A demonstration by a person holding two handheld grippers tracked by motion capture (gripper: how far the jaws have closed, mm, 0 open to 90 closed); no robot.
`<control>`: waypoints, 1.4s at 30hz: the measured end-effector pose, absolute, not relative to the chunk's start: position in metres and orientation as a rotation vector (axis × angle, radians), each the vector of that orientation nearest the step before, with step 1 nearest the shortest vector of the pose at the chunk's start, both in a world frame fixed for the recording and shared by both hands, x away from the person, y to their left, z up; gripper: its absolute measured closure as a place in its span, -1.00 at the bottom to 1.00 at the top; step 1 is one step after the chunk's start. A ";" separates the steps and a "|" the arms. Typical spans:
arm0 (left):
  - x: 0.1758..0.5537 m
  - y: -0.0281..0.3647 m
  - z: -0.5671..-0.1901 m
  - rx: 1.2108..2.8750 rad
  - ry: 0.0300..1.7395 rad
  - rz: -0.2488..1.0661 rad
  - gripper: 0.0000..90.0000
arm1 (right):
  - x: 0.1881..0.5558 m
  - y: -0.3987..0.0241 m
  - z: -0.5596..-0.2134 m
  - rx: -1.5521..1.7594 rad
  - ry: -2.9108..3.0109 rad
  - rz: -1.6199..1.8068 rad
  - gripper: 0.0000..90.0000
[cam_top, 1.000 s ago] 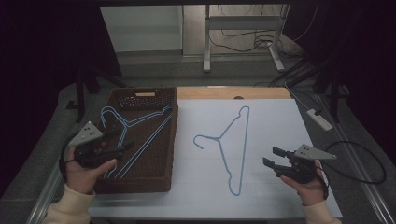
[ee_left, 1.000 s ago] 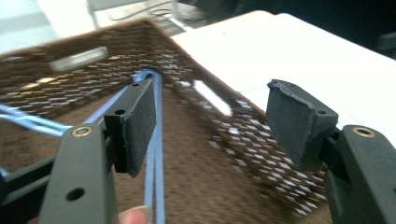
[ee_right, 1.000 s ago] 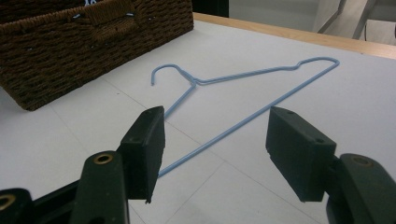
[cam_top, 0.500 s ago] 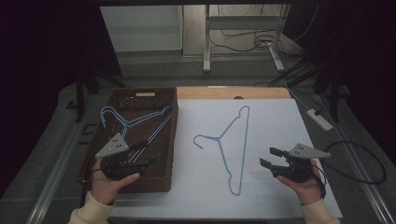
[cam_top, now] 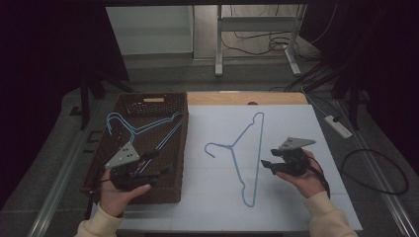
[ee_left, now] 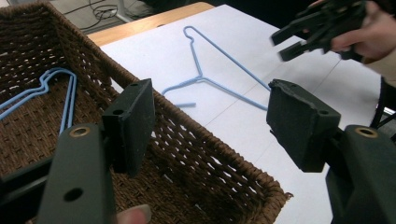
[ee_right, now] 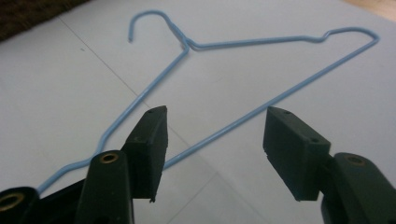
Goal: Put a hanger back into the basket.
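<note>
A light blue wire hanger (cam_top: 231,146) lies flat on the white sheet, its hook pointing left. My right gripper (cam_top: 267,167) hovers just right of its long straight bar, pointing left at it. In the right gripper view the bar (ee_right: 243,119) runs on the sheet beyond the gap of my right gripper (ee_right: 215,116). Its jaws have just been closing, stand apart and touch nothing. My left gripper (cam_top: 158,163) is open over the front right part of the brown wicker basket (cam_top: 148,98), with the basket's rim (ee_left: 187,126) under its gap (ee_left: 210,100).
Two more blue hangers (cam_top: 123,126) lie in the basket, also seen as blue hangers (ee_left: 51,86) in the left gripper view. A power strip (cam_top: 338,126) and cables lie off the table's right side. A metal stand (cam_top: 217,44) rises behind the table.
My left gripper came in from the basket's left edge to over its front part, then held still. My right gripper moved left, close to the hanger's long bar.
</note>
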State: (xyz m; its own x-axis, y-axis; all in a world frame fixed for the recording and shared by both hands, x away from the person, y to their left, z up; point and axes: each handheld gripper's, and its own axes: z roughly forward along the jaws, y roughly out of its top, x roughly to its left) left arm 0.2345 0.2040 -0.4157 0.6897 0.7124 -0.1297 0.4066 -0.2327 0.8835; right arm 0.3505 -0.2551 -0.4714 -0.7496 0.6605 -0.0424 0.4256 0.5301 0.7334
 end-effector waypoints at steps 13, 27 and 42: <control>0.235 0.201 -0.418 1.877 0.870 0.371 -0.26 | 0.416 -0.225 -0.488 0.883 2.558 0.846 1.00; 0.236 0.199 -0.422 1.893 0.870 0.375 -0.25 | 0.456 -0.220 -0.510 0.958 2.509 0.717 1.00; 0.234 0.200 -0.420 1.879 0.862 0.366 -0.24 | 0.433 -0.234 -0.502 1.073 2.505 0.544 1.00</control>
State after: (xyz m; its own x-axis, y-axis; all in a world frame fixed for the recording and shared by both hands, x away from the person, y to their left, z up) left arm 0.2342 0.1996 -0.4198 0.7007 0.7033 -0.1203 0.4026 -0.2505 0.8804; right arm 0.4329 -0.2342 -0.5024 -0.6462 0.7432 -0.1735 0.6043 0.6371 0.4785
